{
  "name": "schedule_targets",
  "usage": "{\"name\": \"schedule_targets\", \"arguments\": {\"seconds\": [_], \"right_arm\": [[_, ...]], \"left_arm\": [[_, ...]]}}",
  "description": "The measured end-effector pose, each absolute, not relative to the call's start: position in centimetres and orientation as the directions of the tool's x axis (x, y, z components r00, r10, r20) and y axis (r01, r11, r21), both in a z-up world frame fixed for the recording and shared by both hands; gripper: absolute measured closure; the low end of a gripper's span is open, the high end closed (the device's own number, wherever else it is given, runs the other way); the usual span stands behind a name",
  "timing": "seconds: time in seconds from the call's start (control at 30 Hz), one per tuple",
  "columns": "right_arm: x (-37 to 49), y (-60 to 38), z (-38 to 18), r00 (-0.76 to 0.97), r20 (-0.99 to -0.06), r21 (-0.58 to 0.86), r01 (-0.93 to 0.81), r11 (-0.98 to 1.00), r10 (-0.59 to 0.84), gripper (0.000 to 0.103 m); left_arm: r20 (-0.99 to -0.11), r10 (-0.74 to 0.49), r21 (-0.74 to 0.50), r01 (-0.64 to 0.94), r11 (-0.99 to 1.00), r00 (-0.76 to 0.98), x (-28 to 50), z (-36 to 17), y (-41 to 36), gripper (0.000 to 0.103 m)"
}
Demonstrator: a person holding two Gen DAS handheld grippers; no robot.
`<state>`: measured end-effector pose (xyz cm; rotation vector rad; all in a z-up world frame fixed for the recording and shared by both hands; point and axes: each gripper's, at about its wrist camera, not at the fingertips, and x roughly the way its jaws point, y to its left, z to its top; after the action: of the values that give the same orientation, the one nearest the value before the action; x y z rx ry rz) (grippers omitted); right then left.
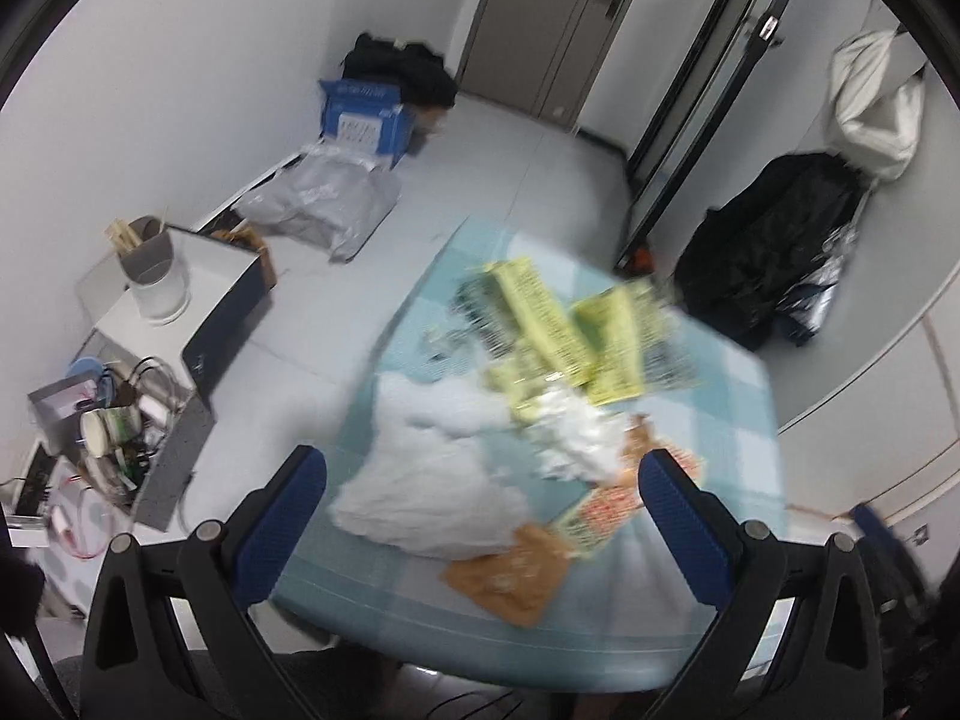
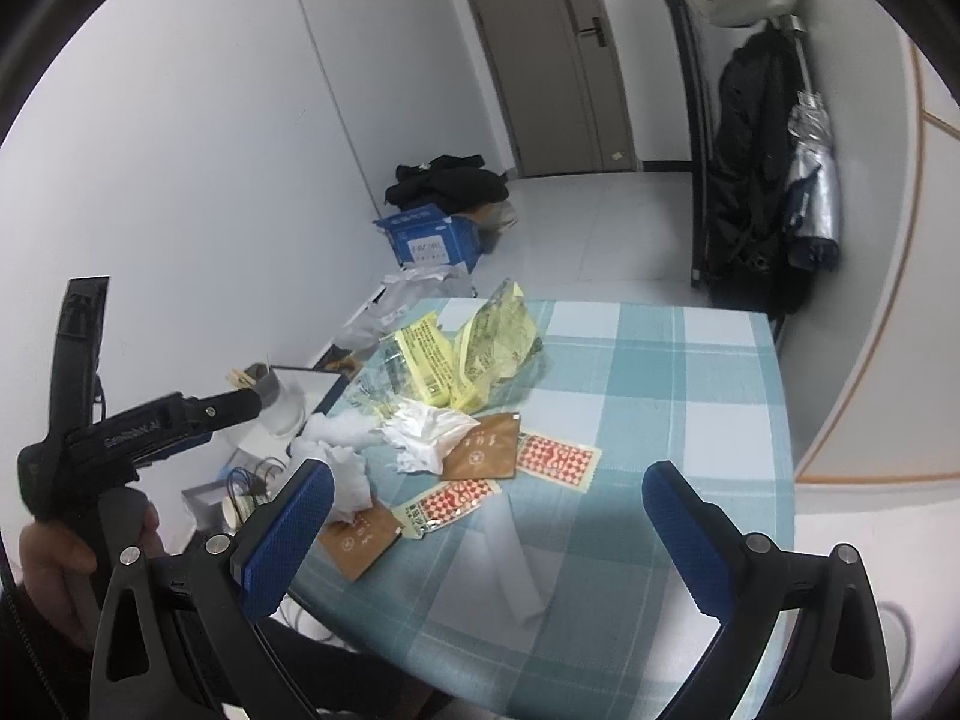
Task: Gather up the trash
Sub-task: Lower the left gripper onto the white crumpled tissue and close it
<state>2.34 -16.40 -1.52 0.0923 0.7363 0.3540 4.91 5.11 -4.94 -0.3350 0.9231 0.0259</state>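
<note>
White walls (image 2: 180, 150), grey door (image 2: 552, 60), seemingly tiled floor (image 2: 588, 228).

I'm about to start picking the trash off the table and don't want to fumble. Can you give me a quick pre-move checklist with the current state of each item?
1. Left gripper open, nothing held: ok.
2. Right gripper open, nothing held: ok.
3. Trash within view: crumpled tissue, yellow wrapper, brown packet, red checkered packet all lie on the checked tablecloth: ok.
4. Left wrist view sharp enough to aim: not ok, blurred.
5. Bin or bag for the trash in sight: cannot tell.
</note>
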Motion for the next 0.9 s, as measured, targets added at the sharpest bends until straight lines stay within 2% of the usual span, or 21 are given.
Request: {"name": "schedule_targets", "arguments": {"seconds": [0.13, 0.23, 0.3, 0.4, 0.47, 0.5, 0.57, 0.63, 0.7, 0.8, 0.9], "right_arm": [[3.8, -15.9, -2.2, 0.647, -0.664, 0.221, -0.308, 0.925, 0.374, 0.000], [4.7, -15.5, -2.8, 0.621, -0.683, 0.222, -0.325, 0.919, 0.385, 0.000], [5.1, -15.3, -3.2, 0.605, -0.697, 0.215, -0.336, 0.917, 0.385, 0.000], [5.5, -15.1, -3.8, 0.583, -0.718, 0.206, -0.343, 0.916, 0.380, 0.000], [5.6, -15.1, -4.2, 0.564, -0.727, 0.226, -0.342, 0.912, 0.392, 0.000], [5.6, -15.1, -4.2, 0.557, -0.728, 0.237, -0.344, 0.909, 0.400, 0.000], [5.4, -15.0, -4.4, 0.549, -0.732, 0.236, -0.352, 0.906, 0.404, 0.000], [5.2, -14.9, -4.5, 0.547, -0.737, 0.224, -0.358, 0.907, 0.397, 0.000], [5.1, -14.8, -4.7, 0.538, -0.743, 0.226, -0.357, 0.907, 0.397, 0.000], [4.9, -14.5, -4.8, 0.533, -0.747, 0.224, -0.363, 0.905, 0.398, 0.000], [4.6, -14.2, -4.6, 0.536, -0.746, 0.208, -0.376, 0.903, 0.395, 0.000]], "left_arm": [[-0.846, -0.123, -0.258, -0.195, 0.946, 0.519, 5.7, -7.5, 6.3, 0.001], [-0.867, -0.170, -0.293, -0.204, 0.934, 0.468, 6.1, -8.8, 6.5, 0.001], [-0.889, -0.197, -0.285, -0.165, 0.944, 0.413, 6.5, -9.9, 5.6, 0.008], [-0.907, -0.158, -0.228, -0.139, 0.964, 0.390, 7.1, -10.6, 5.0, 0.009], [-0.913, -0.188, -0.255, -0.147, 0.956, 0.363, 7.3, -11.2, 5.2, 0.012], [-0.912, -0.204, -0.272, -0.156, 0.950, 0.355, 7.3, -11.4, 5.3, 0.021], [-0.912, -0.217, -0.288, -0.167, 0.943, 0.348, 7.2, -11.3, 5.3, 0.031], [-0.903, -0.240, -0.312, -0.158, 0.937, 0.357, 7.1, -10.9, 5.1, 0.033], [-0.898, -0.250, -0.322, -0.155, 0.934, 0.362, 7.0, -10.8, 4.8, 0.050], [-0.898, -0.256, -0.325, -0.146, 0.934, 0.358, 7.1, -10.9, 4.6, 0.065], [-0.911, -0.220, -0.282, -0.137, 0.949, 0.348, 7.6, -11.1, 4.0, 0.073]]}}
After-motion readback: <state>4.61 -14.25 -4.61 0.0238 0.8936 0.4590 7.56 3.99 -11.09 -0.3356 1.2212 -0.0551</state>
